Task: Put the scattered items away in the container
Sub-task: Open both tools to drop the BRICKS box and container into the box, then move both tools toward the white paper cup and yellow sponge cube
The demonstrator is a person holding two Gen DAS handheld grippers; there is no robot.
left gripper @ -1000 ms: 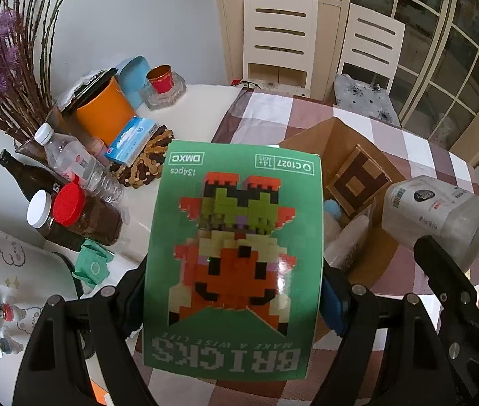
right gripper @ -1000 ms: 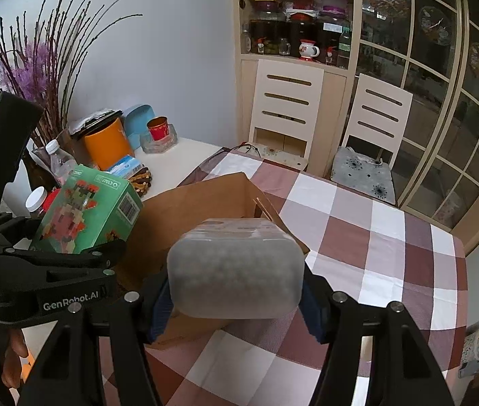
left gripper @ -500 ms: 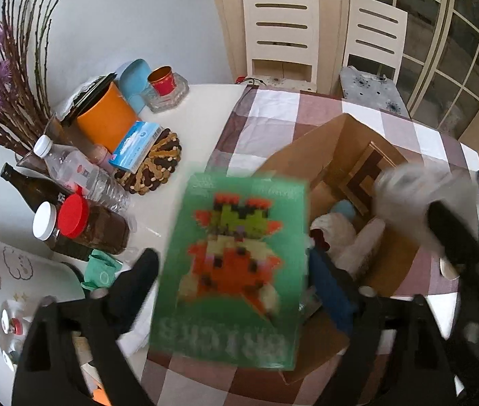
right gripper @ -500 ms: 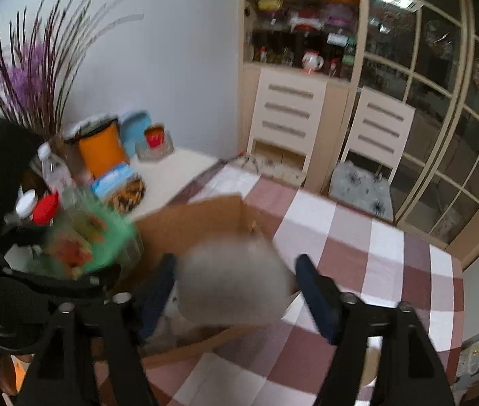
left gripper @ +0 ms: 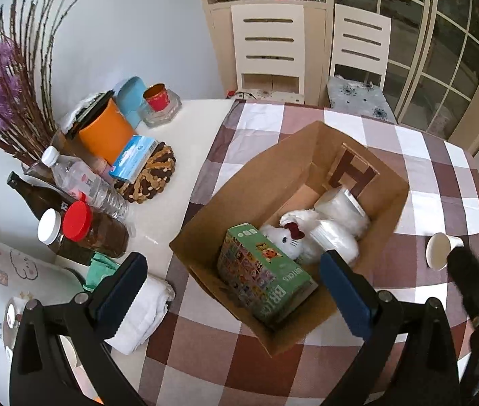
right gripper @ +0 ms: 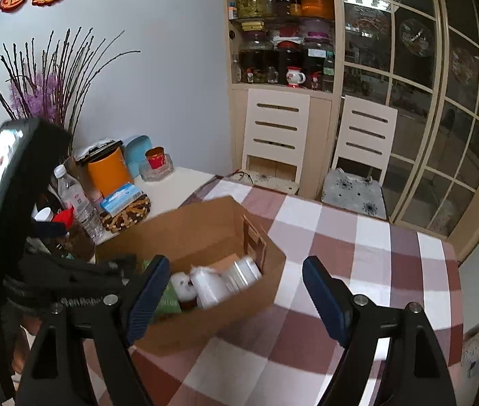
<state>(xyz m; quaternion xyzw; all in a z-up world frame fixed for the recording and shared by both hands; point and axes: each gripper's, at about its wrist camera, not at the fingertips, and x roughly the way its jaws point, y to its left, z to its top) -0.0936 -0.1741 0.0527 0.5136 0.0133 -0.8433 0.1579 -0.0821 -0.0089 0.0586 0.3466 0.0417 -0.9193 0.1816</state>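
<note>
Both grippers hang empty above a checked tablecloth (left gripper: 418, 176), the left gripper (left gripper: 232, 287) with its jaws spread wide and the right gripper (right gripper: 236, 291) likewise released, nothing between either pair. In the cardboard box (left gripper: 256, 182) below lie a green brick-toy box (left gripper: 263, 270), a white plush cat (left gripper: 288, 237) and two clear plastic jars (left gripper: 340, 209). A paper cup (left gripper: 440, 250) lies on the cloth just beside the box.
</note>
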